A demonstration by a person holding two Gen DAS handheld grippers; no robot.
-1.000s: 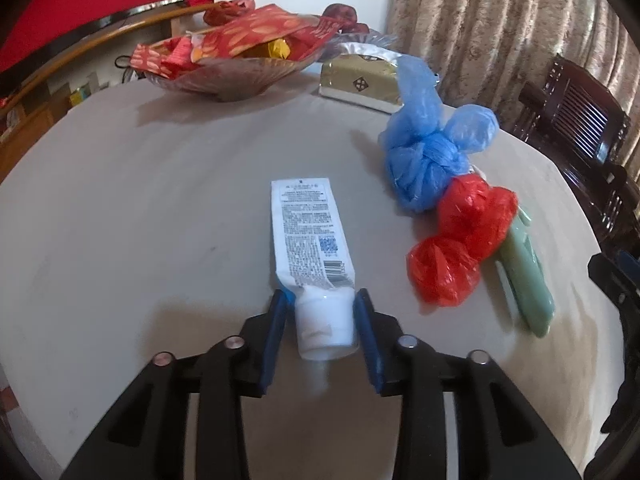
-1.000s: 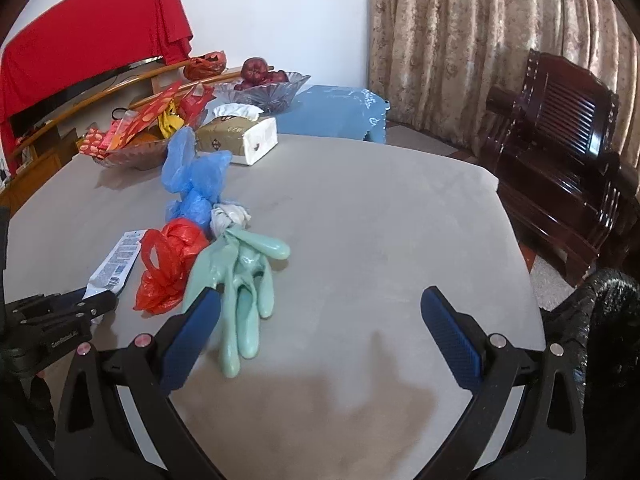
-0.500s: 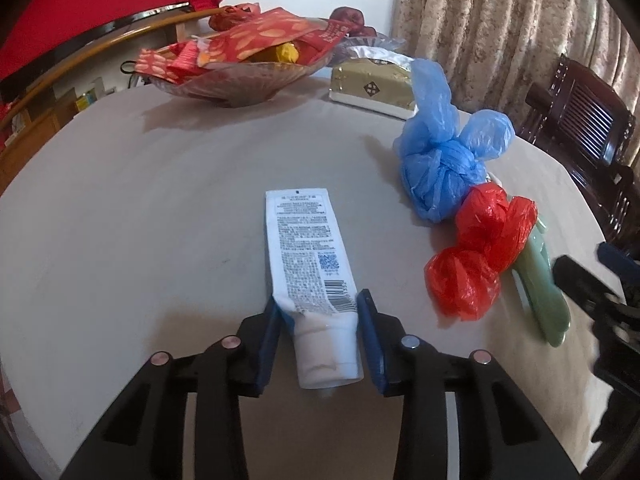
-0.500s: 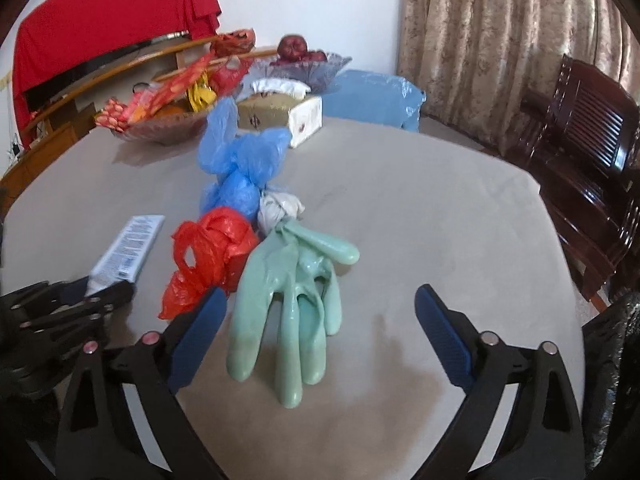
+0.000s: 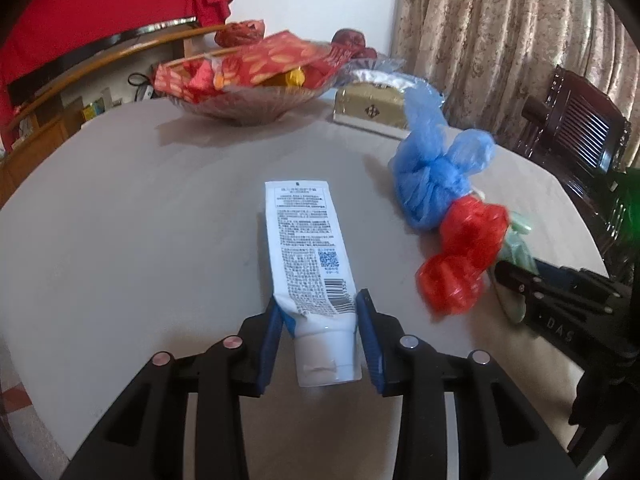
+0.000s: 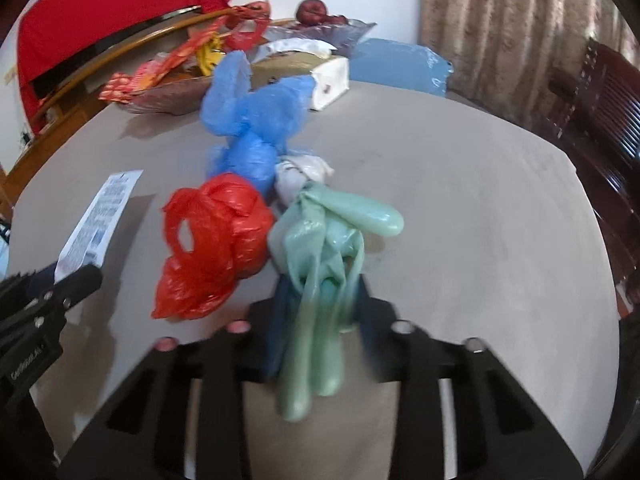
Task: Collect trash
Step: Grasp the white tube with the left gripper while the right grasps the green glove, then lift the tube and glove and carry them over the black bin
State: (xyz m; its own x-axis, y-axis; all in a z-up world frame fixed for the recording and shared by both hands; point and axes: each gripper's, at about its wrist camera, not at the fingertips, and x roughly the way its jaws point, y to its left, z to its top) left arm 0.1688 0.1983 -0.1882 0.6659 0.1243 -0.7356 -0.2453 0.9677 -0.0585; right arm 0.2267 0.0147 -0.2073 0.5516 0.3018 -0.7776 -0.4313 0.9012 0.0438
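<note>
On my left gripper [image 5: 319,332] the blue fingers [image 5: 270,334] are pressed on both sides of the white tube [image 5: 310,264], close to its cap end. The tube points away from me along the bench [image 5: 120,240], with its printed back side turned up. I cannot tell if it lies on the bench or is a little above it.

On my right gripper [image 6: 318,320] the fingers [image 6: 280,320] are drawn narrow around the green glove [image 6: 320,256]. They pinch it at the glove fingers, and the ends of these hang down toward the camera. This picture is blurred here, so the exact contact is not sharp.

Just left of the glove is the red bag [image 6: 216,240], touching it. Behind the red bag sits the blue bag [image 6: 256,120], knotted, and a small white bundle [image 6: 300,172] lies between the blue bag and the glove. In the left view the red bag [image 5: 464,256] and the blue bag [image 5: 432,176] are to the right of the tube, apart from it.

Farther back on the bench stand a glass bowl [image 5: 240,108] with red packets and a gold tissue box [image 5: 372,110]. Behind them is a curtain [image 5: 500,40], and a dark wooden chair [image 5: 576,136] is at the right.
</note>
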